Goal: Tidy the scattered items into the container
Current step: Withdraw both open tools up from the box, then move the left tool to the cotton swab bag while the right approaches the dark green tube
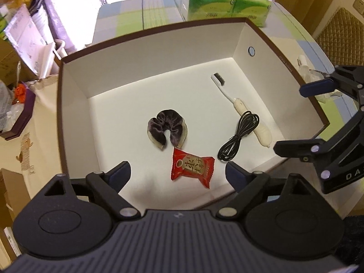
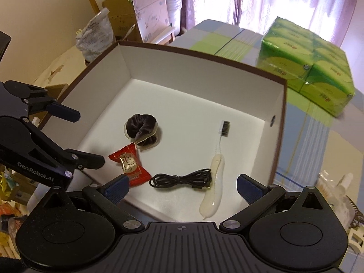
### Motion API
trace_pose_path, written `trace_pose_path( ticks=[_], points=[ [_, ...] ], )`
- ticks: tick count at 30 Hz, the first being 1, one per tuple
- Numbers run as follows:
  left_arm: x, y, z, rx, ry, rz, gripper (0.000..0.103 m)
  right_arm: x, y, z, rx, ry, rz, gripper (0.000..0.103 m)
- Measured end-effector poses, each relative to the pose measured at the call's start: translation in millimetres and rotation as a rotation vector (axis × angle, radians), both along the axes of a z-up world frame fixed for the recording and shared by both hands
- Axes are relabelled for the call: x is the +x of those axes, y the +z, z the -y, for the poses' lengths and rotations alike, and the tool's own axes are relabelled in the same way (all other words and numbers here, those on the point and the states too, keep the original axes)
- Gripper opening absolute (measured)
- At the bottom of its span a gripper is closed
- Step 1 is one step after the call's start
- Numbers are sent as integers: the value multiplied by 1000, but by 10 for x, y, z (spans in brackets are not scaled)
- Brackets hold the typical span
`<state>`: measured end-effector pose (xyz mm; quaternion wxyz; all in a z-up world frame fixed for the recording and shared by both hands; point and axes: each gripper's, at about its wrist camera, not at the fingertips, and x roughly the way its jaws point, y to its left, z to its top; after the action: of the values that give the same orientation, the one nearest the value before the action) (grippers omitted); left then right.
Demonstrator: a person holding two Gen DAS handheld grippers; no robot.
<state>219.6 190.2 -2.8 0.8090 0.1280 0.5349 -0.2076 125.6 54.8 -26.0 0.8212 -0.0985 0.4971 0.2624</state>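
Sunlit curtains and stacked cardboard cartons back a table with a pale blue and green checked cloth (image 2: 307, 136), on which a wrapped block of green tissue packs (image 2: 316, 72) stands behind a large brown-rimmed white cardboard box (image 1: 75, 104).

Four things lie on the box floor: a dark velvet hair scrunchie (image 1: 167, 130) near the middle, a red foil snack packet (image 1: 192, 167) just beside it toward the near wall, a coiled black cable (image 1: 238, 136), and a cream-handled toothbrush (image 1: 245, 111) with dark bristles. The toothbrush's long axis runs from the near right corner up toward the far right wall, and the cable touches its handle.

Both claws hover above the near edge with nothing between their fingers. The left gripper (image 1: 178, 174) is spread wide over the packet, and the right gripper (image 2: 182, 190) is spread wide over the cable and toothbrush handle.

What may remain is a clear plastic bottle-like item (image 1: 306, 68) on the cloth outside the box's right wall; its exact kind is too small to tell. It lies to the right of both claws, and the right gripper looks nearer, so I judge that hand should swing outward over the right wall to fetch it.
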Motion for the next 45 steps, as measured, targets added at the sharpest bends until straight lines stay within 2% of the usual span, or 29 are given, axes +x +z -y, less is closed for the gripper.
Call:
trace_pose_path(
  ticks=[11,17,25,45],
  points=[
    [-383,213,32,-6,85,74,92,-335,95,160,47,-11,45,103],
    [-602,201,81,-29,129,63,92,-483,73,294,68,-19,37,103],
    [-858,183,197,-29,151,54,92,-692,63,473,83,-20,27,103],
    [-1274,316,620,0,156,123,93,-1008,128,989,110,-60,35,103]
  ],
)
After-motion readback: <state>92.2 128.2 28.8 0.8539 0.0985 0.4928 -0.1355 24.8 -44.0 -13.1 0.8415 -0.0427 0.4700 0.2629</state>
